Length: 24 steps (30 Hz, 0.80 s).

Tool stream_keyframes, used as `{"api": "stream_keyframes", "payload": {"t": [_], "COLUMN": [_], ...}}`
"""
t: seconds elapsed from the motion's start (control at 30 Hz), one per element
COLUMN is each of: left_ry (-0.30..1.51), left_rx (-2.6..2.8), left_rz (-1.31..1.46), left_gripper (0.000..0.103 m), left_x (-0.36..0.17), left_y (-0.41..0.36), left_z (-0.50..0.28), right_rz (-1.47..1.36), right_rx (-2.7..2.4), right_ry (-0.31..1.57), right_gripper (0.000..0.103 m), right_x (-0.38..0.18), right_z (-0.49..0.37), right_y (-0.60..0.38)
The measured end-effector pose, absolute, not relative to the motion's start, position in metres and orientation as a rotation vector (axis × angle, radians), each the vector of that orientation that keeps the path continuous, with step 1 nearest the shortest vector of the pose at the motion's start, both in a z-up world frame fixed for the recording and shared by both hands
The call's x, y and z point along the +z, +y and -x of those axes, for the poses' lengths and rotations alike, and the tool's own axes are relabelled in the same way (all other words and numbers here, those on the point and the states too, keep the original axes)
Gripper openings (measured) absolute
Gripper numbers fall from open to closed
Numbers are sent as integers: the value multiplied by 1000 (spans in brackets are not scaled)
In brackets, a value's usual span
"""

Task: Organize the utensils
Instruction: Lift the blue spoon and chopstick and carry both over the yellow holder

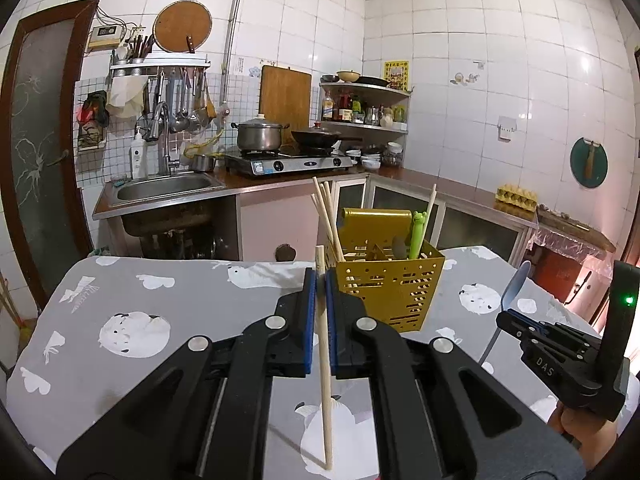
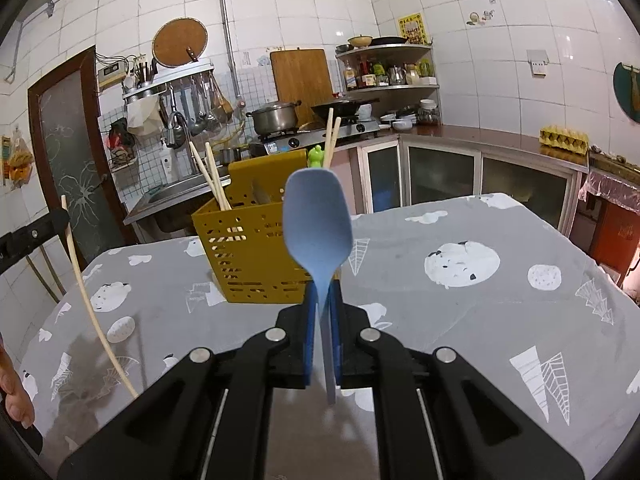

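My left gripper (image 1: 320,280) is shut on a pale wooden chopstick (image 1: 324,380) that stands upright, its lower tip near the grey tablecloth. A yellow perforated utensil basket (image 1: 390,284) stands just beyond it, holding several chopsticks (image 1: 326,216) and a green frog-topped utensil (image 1: 418,232). My right gripper (image 2: 323,292) is shut on a light blue spoon (image 2: 318,228), bowl up, in front of the basket (image 2: 256,248). The right gripper also shows at the right of the left wrist view (image 1: 516,322). The left-held chopstick (image 2: 88,296) shows at the left of the right wrist view.
The table (image 1: 160,300) carries a grey cloth with white prints. Behind it are a steel sink (image 1: 168,188), a gas stove with a pot (image 1: 260,136) and a wok, corner shelves with bottles, and an egg carton (image 1: 516,196) on the counter.
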<state>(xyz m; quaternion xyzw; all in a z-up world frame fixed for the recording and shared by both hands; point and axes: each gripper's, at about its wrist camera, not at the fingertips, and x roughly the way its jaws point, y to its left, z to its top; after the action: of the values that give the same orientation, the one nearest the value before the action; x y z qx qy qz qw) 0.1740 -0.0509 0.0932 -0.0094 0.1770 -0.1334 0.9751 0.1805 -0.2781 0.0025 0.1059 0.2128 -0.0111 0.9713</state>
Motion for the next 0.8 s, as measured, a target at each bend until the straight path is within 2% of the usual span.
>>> {"api": "stream_keyframes", "payload": {"t": [0.8], "left_ry": [285], "left_rx": [-285], "left_rz": [29], "left_gripper": [4], "left_x": [125], "left_y": [-56], "left_z": [-177], "right_rz": [-212], "right_rx": [-11], "right_ry": [426], "right_gripper": [7], "right_x": [15], "right_z": [-189], "right_y": [-276]}}
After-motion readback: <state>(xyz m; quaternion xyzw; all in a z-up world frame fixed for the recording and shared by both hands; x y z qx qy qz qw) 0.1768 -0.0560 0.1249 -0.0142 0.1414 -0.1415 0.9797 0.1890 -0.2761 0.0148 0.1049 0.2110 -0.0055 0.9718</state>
